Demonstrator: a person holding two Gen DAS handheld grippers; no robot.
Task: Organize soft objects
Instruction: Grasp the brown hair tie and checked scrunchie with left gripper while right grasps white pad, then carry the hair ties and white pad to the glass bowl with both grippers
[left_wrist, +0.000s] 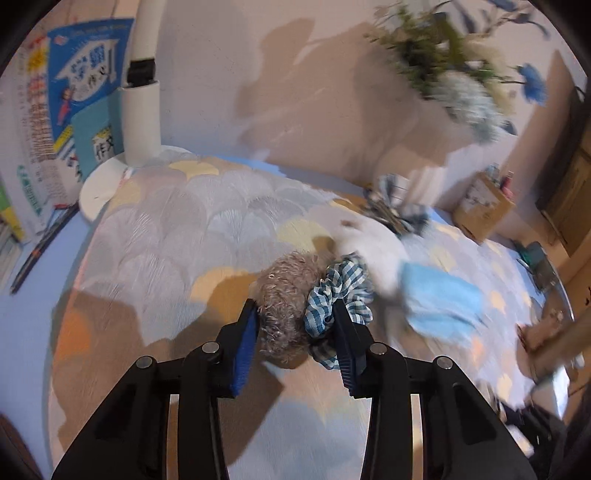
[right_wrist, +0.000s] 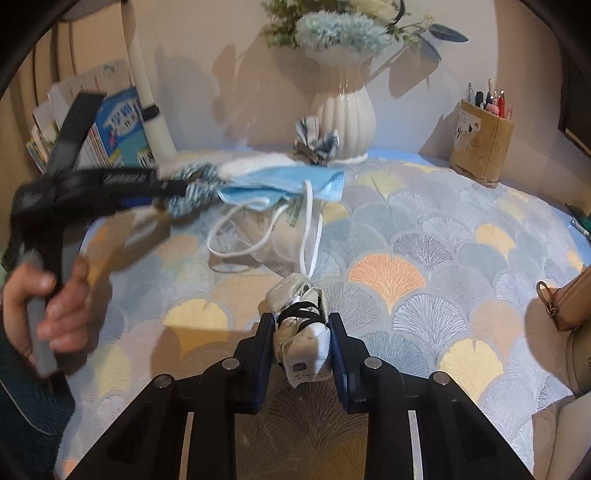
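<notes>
My left gripper (left_wrist: 295, 314) is shut on a blue checked scrunchie (left_wrist: 338, 295) and a fuzzy grey-brown scrunchie (left_wrist: 286, 302), held above the patterned tablecloth (left_wrist: 166, 229). It also shows in the right wrist view (right_wrist: 173, 188), at the left with the checked scrunchie (right_wrist: 195, 192). My right gripper (right_wrist: 301, 321) is shut on a folded white mask (right_wrist: 304, 328) with black and white straps. A blue face mask (right_wrist: 284, 182) lies over a white mask (right_wrist: 280, 236); the blue mask (left_wrist: 439, 302) also shows to the right in the left wrist view.
A white vase of flowers (right_wrist: 345, 122) stands at the back with another checked scrunchie (right_wrist: 316, 142) at its foot. A cardboard pen holder (right_wrist: 480, 147) is back right. Books (left_wrist: 85, 92) and a white lamp base (left_wrist: 110, 181) are back left. A tan bag (right_wrist: 569, 299) is at right.
</notes>
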